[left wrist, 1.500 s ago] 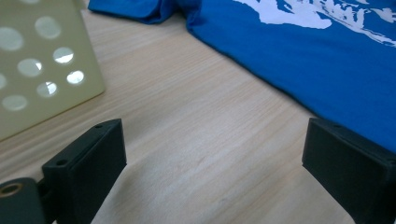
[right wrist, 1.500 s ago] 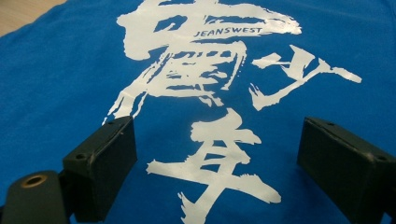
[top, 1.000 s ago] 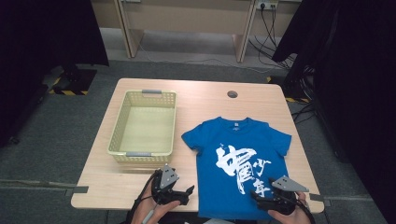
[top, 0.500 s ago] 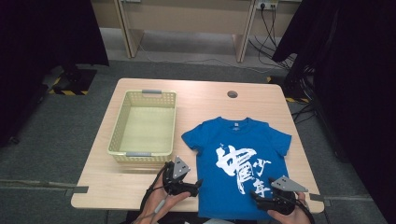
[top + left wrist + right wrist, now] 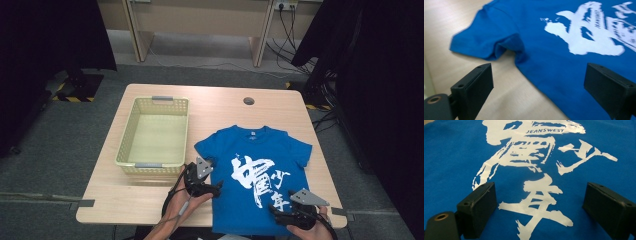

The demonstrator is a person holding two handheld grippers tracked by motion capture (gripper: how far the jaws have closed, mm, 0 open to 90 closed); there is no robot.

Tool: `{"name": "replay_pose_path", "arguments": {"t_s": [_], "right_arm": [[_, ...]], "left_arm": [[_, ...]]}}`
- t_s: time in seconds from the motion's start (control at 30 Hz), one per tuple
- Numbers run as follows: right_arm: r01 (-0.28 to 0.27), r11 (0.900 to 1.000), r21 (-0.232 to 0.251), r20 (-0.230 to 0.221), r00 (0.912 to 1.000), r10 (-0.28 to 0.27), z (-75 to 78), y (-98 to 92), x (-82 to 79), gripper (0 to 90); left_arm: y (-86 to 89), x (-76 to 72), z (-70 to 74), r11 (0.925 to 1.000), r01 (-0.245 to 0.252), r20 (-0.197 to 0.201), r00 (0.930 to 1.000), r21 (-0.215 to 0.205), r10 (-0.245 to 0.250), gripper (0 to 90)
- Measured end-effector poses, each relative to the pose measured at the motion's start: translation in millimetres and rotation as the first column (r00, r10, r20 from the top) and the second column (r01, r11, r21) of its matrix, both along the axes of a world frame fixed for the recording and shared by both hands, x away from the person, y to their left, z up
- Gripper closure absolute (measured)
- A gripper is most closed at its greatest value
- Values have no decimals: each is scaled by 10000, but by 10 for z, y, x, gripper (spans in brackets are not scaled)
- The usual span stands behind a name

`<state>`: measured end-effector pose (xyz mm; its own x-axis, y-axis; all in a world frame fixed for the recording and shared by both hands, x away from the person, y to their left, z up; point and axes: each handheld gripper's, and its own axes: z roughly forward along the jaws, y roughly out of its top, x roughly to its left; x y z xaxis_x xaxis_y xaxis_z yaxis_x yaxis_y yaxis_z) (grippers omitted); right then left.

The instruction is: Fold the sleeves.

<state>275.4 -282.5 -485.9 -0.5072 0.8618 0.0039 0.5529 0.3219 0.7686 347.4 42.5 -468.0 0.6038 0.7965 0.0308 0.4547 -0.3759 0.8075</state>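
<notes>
A blue T-shirt [image 5: 252, 172] with a white brush-style print lies flat, front up, on the right half of the wooden table [image 5: 220, 107]. My left gripper [image 5: 216, 187] is open at the shirt's left side seam, below its left sleeve. In the left gripper view its jaws straddle the shirt's edge [image 5: 534, 75], with the sleeve [image 5: 481, 42] ahead. My right gripper [image 5: 278, 216] is open over the shirt's lower hem. In the right gripper view its jaws frame the white print [image 5: 534, 165], which reads JEANSWEST.
An empty pale yellow plastic basket [image 5: 127, 134] stands on the table's left half, just beyond my left gripper. A round cable hole [image 5: 249, 101] sits near the far edge. Dark curtains [image 5: 50, 40] hang at both sides, and cables run over the grey floor.
My left gripper has moved forward and rightward, from the table's front edge up to the shirt's left side. The right gripper has stayed at the hem.
</notes>
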Motion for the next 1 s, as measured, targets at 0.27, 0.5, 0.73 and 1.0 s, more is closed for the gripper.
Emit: {"name": "replay_pose_path", "arguments": {"t_s": [0.27,0.5,0.73,1.0], "right_arm": [[56,10000,-1,18,10000,-56,-2,-2,-4,116],[56,10000,2,27,10000,-56,-3,-2,-5,115],[53,10000,27,44,10000,-53,-6,-3,-6,116],[47,10000,27,48,10000,-47,-6,-2,-6,115]], "left_arm": [[-125,165,23,9996,-212,-408,9989,183,219,117],[-165,347,122,9984,-556,-441,9975,-109,550,124],[-232,572,58,9956,-930,-584,9939,127,935,143],[-125,716,79,9895,-1447,-730,9868,53,1447,169]]}}
